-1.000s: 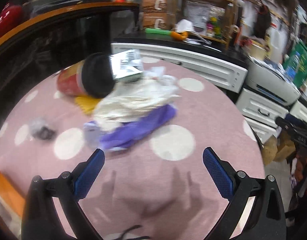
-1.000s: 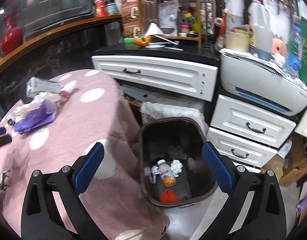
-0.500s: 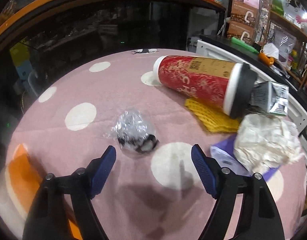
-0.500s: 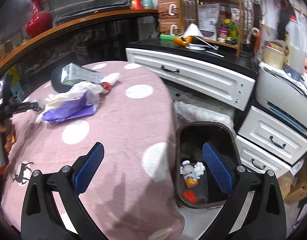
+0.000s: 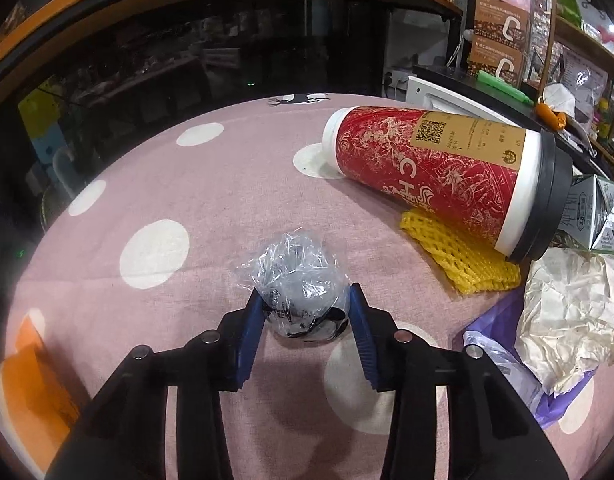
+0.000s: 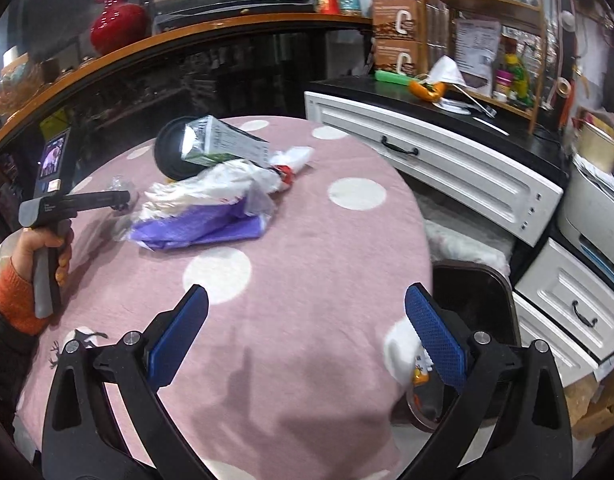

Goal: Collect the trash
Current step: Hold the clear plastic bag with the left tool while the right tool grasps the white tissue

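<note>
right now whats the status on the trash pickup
Left gripper has just been closing, pads now on the crumpled plastic ball. Right gripper open, empty, above the table. Nothing in the way.

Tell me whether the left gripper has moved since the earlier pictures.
Yes. The left gripper has swung away from the purple bag toward the crumpled clear plastic wad; its jaws have just been closing and now press on it.

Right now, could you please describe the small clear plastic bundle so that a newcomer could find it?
On the pink dotted tablecloth, left of the toppled red cup, sits the crumpled plastic wad. It alone is transparent with dark bits inside, and the left hand-held gripper is clamped on it.
</note>
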`<state>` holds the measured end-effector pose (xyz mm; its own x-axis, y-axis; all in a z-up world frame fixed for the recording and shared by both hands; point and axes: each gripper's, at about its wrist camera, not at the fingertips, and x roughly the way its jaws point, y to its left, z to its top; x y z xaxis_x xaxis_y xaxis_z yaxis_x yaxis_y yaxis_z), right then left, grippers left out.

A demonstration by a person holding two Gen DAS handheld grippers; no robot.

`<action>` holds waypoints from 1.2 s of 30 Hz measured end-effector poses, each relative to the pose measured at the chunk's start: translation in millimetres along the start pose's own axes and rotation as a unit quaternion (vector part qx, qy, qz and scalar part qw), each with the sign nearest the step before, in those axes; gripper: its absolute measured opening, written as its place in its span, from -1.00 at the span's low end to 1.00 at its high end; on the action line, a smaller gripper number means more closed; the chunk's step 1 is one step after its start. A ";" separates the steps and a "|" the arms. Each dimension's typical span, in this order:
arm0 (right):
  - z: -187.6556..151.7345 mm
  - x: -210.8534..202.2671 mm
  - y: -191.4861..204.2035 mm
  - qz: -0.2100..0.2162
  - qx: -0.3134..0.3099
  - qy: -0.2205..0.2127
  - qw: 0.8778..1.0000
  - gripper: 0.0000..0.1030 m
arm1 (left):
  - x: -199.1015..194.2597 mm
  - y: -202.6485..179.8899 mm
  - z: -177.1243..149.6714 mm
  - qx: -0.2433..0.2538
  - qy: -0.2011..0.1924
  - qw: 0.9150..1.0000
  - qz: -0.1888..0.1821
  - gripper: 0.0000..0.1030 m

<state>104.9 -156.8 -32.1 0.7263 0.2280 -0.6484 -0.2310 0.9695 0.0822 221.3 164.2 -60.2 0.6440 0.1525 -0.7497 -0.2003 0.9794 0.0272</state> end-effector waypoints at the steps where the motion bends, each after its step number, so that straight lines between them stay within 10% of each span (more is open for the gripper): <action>1: 3.0 0.8 5.2 0.006 -0.005 -0.002 1.000 0.88 | -1.7 2.2 -0.1 -0.005 0.000 1.000 -0.002 -0.23; 22: 36.0 42.8 95.7 0.042 -0.180 -0.013 0.983 0.88 | -73.7 -10.0 -20.7 -0.002 -0.067 0.996 -0.051 -0.25; 36: 50.9 95.7 119.9 0.010 -0.258 0.013 0.966 0.04 | -79.9 -13.3 -35.4 0.002 -0.061 0.997 -0.057 -0.25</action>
<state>179.7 -14.2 -45.8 0.7031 0.2379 -0.6701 -0.5416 0.7898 -0.2879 146.4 134.3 -24.1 0.7469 0.0552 -0.6626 -0.1180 0.9917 -0.0504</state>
